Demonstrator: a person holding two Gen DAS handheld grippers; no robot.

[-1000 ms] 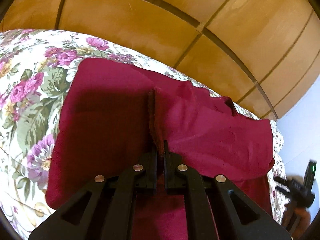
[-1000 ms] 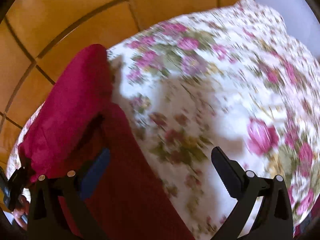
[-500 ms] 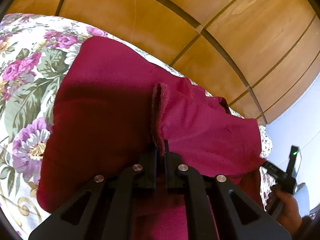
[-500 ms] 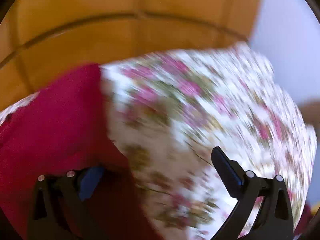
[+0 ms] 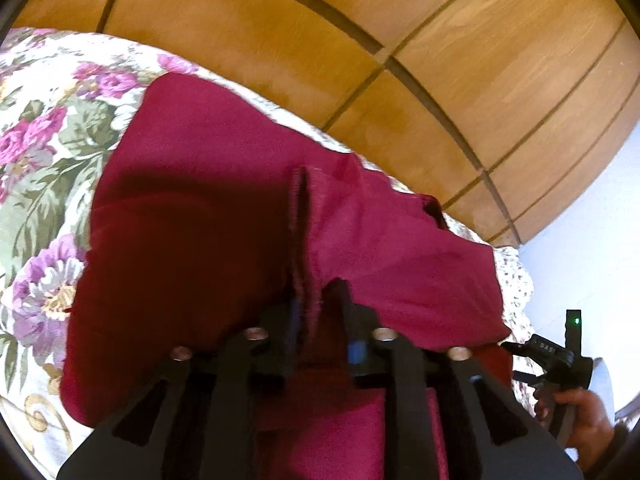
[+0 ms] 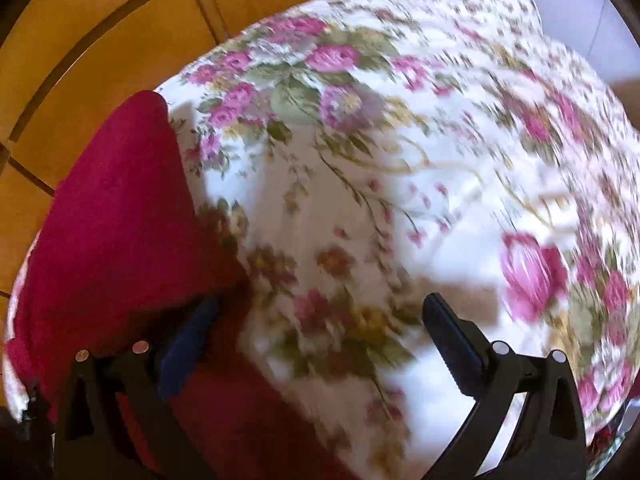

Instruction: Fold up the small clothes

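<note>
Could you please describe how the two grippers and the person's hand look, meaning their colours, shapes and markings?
The left gripper and the right gripper are both black, with triangular cut-out frames, silver round rivets and blue pads inside the fingers. The right gripper's body carries white lettering, too small to read, and a green light. The person's right hand is bare; a dark sleeve begins at the wrist.

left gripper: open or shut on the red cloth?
Open. The left gripper shows a gap between its fingers; the red cloth edge stands in that gap, unclamped.
</note>
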